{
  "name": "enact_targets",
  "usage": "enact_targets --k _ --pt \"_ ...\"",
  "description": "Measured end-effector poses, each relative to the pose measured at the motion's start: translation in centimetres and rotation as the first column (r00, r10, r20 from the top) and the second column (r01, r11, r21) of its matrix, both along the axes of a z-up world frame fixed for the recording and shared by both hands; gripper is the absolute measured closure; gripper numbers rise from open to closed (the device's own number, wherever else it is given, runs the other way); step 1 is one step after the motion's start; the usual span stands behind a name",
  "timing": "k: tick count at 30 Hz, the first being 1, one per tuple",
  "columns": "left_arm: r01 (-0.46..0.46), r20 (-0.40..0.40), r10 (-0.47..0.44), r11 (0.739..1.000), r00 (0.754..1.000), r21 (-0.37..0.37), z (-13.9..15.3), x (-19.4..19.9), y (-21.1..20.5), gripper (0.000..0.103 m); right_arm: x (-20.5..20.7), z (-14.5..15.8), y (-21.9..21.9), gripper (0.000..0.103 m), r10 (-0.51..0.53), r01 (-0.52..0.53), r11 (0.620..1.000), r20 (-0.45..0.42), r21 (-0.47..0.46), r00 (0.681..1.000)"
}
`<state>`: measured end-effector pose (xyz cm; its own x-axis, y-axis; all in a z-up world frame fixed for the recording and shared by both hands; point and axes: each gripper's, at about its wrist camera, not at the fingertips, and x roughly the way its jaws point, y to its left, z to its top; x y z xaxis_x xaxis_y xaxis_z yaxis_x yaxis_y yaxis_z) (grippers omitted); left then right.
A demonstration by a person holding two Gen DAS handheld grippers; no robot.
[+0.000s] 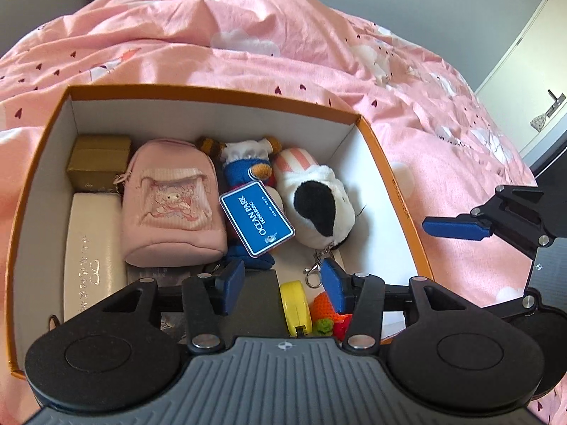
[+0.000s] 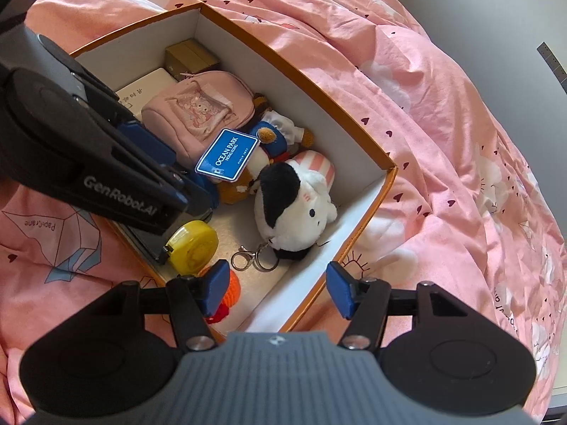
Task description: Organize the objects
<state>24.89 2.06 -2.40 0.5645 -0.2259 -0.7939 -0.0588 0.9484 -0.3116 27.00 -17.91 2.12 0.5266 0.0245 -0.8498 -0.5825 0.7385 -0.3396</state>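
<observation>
1. The left gripper (image 1: 283, 285) has two blue rectangular pads with a fine pebbled texture, each fixed to a black bracket.
2. Black linkage bars carry the pads and are pinned with round silver screws.
3. Two round black discs flank a grey ribbed housing, which bears a small white compass-like mark.
4. The right gripper (image 2: 278, 290) has the same build: blue pads, black links, silver screws, grey ribbed body.
5. White lettering "GenRobot.AI" runs along one black arm.
</observation>
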Motion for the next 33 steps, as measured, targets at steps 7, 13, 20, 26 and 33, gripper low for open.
enact_targets --k 7,13,20,26,33 --pt "-0.051 0.122 0.049 0.999 0.991 0.016 3.2 -2.3 -0.1 0.034 -1.7 1.7 -0.3 0.041 -0.061 0.058 0.997 0.048 0.058 0.997" --pt "-0.091 0.217 0.074 0.993 0.973 0.069 5.4 -4.9 -0.2 0.029 -3.3 3.3 -0.7 0.040 -0.161 0.142 0.975 0.100 0.170 0.982" --pt "-0.153 0.324 0.084 0.969 0.942 0.194 7.0 -8.1 -0.1 0.029 -5.9 4.7 -0.9 0.037 -0.273 0.212 0.918 0.148 0.334 0.951" --pt "-0.210 0.422 0.089 0.945 0.902 0.250 8.2 -10.6 0.1 0.027 -8.8 6.3 -0.7 0.029 -0.351 0.206 0.842 0.216 0.499 0.911" --pt "-0.301 0.523 0.120 0.913 0.844 0.276 8.5 -13.4 0.5 0.027 -12.0 6.7 0.3 0.027 -0.449 0.197 0.759 0.279 0.620 0.849"
